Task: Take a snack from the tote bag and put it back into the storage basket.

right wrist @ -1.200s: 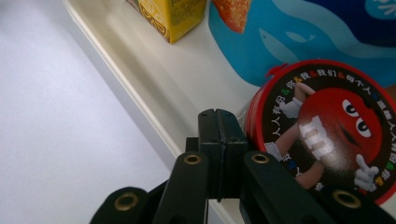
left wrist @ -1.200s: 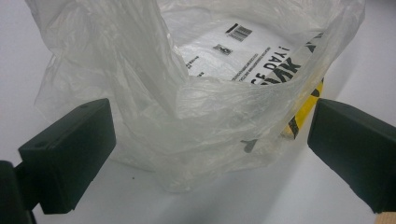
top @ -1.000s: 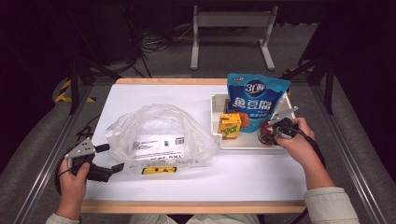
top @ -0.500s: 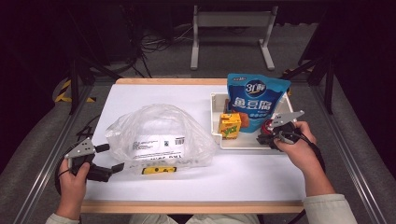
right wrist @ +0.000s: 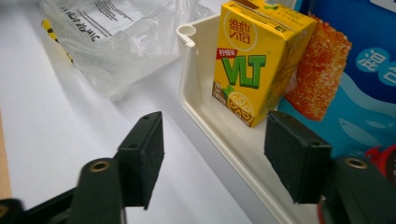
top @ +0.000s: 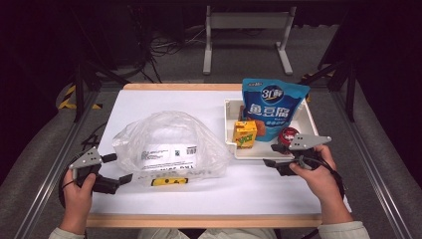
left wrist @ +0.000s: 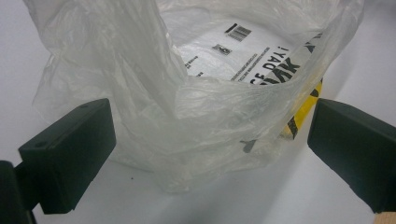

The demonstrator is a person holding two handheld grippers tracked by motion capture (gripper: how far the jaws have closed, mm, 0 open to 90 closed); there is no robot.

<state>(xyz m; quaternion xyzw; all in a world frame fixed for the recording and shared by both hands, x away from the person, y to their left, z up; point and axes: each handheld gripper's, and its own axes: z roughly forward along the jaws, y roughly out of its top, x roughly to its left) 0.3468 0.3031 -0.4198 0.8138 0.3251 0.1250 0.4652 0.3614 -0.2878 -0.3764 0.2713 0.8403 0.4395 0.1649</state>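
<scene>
Left gripper view: my left gripper (left wrist: 210,154) is spread wide, one black jaw on each side of the clear plastic bag (left wrist: 196,102), and the crumpled rim sits between them without being pinched. Just past the rim I can see down into the bag's mouth, printed label and barcode inside, a yellow strip at the right edge.

Over to the right gripper view: my right gripper (right wrist: 215,158) is also open, holding nothing, its jaws straddling the near rim of the white tray (right wrist: 219,126). Right behind that rim stands the yellow drink carton (right wrist: 254,60), upright, with an orange crumbed snack (right wrist: 317,74) tucked against it and the blue pouch (right wrist: 369,70) beyond.

High view gives the wider picture: my left hand (top: 79,191) low at the table's near-left corner, gripper pointing right at the bag; my right hand (top: 318,174) near the table's right edge, gripper aimed left along the tray's front. It also shows a red round thing (top: 288,135) in the tray behind my right gripper. Carton and bag are well apart.
</scene>
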